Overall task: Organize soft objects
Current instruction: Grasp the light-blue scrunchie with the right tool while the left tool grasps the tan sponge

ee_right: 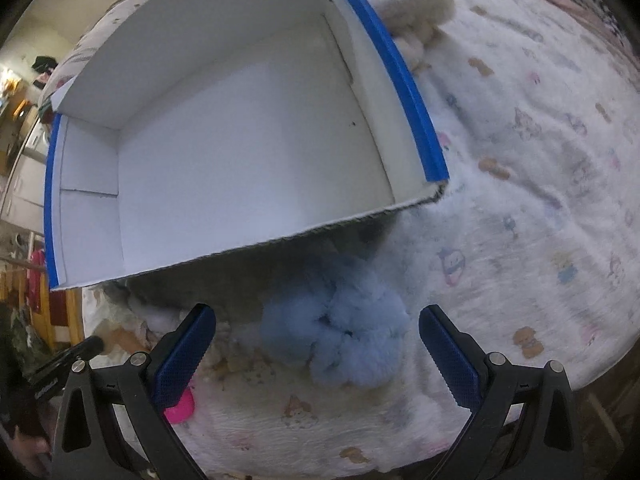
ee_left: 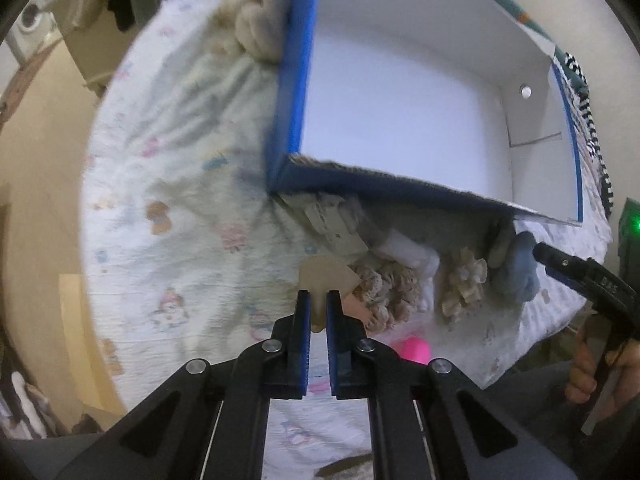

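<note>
- The left gripper point(ee_left: 318, 300) has its fingers point(ee_left: 303, 320) drawn narrow around a flat tan tag point(ee_left: 326, 278), which sits in the slim gap between them.
- The right gripper point(ee_right: 316, 344) has its fingers point(ee_right: 186, 350) spread wide, with the fluffy blue toy point(ee_right: 340, 332) lying between them on the printed blanket point(ee_right: 520, 160) (no contact visible).
- A blue-edged white box point(ee_right: 224, 128) stands just behind the blue toy, its inside bare.
- Lace-trimmed cream toys point(ee_left: 400, 288) lie beside the box's near wall, left of the blue toy.
- A beige plush point(ee_left: 256, 28) rests against the box's far outer side.
- A pink object point(ee_left: 412, 350) lies near the cream toys.
</note>
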### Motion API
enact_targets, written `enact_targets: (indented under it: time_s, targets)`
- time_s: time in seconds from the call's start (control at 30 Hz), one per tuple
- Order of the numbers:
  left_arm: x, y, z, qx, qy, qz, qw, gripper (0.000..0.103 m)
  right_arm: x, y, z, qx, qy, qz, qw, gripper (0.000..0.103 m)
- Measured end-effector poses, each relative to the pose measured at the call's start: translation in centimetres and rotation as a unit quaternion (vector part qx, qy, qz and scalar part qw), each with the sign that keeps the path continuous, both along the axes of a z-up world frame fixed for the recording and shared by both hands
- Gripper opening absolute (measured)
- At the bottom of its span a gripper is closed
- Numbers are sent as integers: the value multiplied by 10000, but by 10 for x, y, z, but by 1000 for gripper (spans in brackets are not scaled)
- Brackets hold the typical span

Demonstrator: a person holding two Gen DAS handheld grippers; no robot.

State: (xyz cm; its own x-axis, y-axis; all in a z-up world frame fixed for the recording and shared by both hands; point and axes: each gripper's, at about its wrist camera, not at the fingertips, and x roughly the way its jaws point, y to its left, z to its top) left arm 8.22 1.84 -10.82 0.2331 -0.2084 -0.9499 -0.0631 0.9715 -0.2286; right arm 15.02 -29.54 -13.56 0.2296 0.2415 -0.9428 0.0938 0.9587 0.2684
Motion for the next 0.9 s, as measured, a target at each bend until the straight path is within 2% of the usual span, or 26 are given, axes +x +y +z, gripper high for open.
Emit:
enact_targets:
  time_s: [0.17, 0.27, 0.37, 0.4, 0.43, 0.47, 0.5, 0.6, 0.9]
  targets:
    - [-4, 2, 10, 314, -366, 81, 9988, 7, 6, 11, -10, -419, 102, 37, 9991, 103]
    - [0, 16, 15, 274, -445, 232, 9984, 7, 11, 23, -24, -591, 292, 133, 9977, 103]
    - [3, 24, 17, 71, -405, 290, 9987, 7, 12, 32, -33, -599, 414, 246, 9970, 101]
    - [3, 25, 17, 35, -394, 311, 9987, 7, 13, 36, -34, -608, 415, 317, 9968, 82]
    - [3, 27, 18, -4, -383, 332, 9987, 7, 14, 40, -35, -612, 424, 406, 9964, 71]
    - [3, 28, 18, -51, -378, 359, 9986, 7, 13, 47, -36, -590, 428, 483, 9962, 52]
    - [2, 29, 19, -117, -381, 387, 9985, 7, 11, 53, -37, -537, 415, 547, 9962, 42]
    - [2, 34, 22, -192, -420, 437, 9980, 7, 6, 63, -30, -597, 236, 737, 9952, 29]
    - [-8, 36, 21, 143, -501, 461, 9976, 7, -23, 72, -1, -139, -146, 799, 9966, 27]
